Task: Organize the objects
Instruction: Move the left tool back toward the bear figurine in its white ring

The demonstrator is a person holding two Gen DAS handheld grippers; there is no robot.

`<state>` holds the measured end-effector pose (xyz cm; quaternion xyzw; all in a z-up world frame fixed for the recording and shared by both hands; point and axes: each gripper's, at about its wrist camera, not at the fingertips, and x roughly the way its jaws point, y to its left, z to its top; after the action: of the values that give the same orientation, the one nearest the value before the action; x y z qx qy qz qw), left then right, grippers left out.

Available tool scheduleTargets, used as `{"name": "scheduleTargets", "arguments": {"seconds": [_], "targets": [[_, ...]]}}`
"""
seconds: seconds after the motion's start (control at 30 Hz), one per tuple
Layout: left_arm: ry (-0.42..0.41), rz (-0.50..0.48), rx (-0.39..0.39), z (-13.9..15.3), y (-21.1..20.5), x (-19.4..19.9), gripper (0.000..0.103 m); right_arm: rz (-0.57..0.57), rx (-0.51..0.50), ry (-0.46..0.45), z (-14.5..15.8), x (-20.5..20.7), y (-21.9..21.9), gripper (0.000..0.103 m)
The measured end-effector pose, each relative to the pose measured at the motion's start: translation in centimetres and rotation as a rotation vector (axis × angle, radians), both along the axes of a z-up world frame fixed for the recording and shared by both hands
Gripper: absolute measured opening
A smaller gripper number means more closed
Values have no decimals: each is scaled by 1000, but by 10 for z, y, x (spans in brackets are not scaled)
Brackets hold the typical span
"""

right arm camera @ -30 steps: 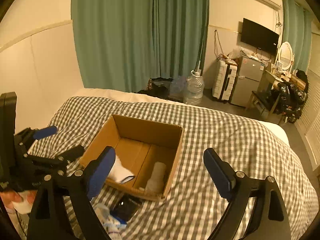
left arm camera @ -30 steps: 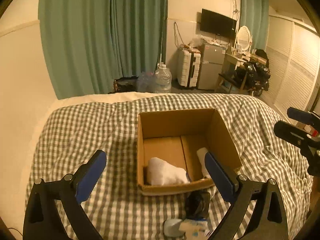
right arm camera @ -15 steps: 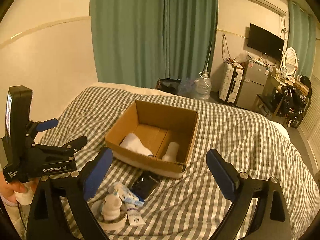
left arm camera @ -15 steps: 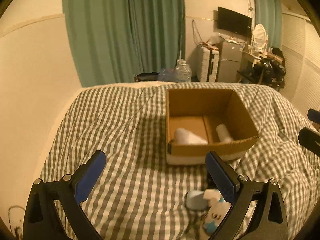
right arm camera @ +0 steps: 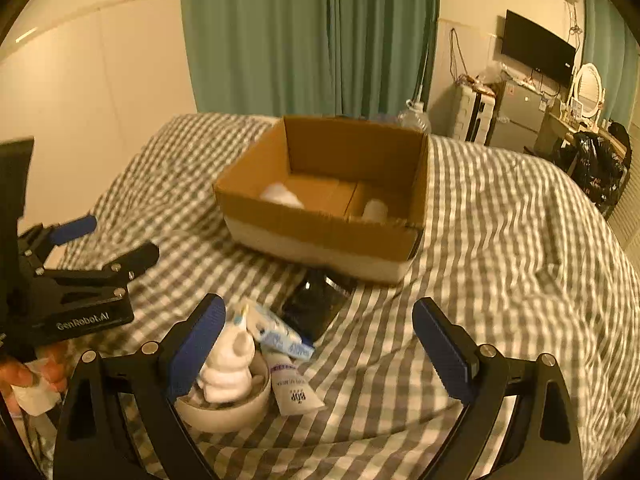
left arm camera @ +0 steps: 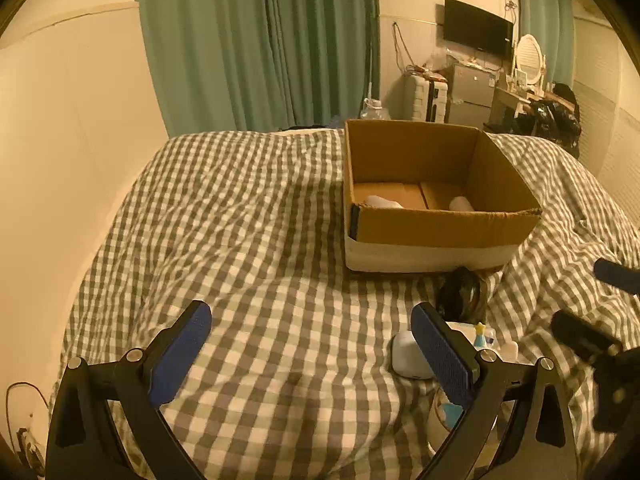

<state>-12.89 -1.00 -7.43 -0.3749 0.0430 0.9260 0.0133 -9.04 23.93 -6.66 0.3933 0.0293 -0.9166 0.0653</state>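
Cardboard box [right arm camera: 320, 236], open-topped, white-banded.

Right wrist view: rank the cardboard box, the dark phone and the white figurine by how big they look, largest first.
1. Cardboard box.
2 and 3. Dark phone and white figurine look alike; the figurine sits nearer the camera, so unranked.

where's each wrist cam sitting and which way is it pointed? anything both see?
Left wrist: rides the left gripper, low over the checked bed, facing the cardboard box; own open fingers show, right gripper's tips at right edge.
Right wrist: rides the right gripper, facing the box from its near right corner; own open fingers, left gripper and a hand show.
Shared: box, white items inside, dark phone, tubes, curtain.
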Motion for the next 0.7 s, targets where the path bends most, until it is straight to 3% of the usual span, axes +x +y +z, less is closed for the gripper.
{"name": "scheduleTargets", "arguments": {"seconds": [0.27,0.6,0.7], "targets": [[-8,-31,-48,-9,11,10,103,2,-13,-22,-10,4,1,95],[-95,-65,4,-28,5,15,103,1,-5,-87,-34,6,-3,95],[-97,-91,29,-27,9,21,103,-52,6,-96,-36,5,9,95]]}}
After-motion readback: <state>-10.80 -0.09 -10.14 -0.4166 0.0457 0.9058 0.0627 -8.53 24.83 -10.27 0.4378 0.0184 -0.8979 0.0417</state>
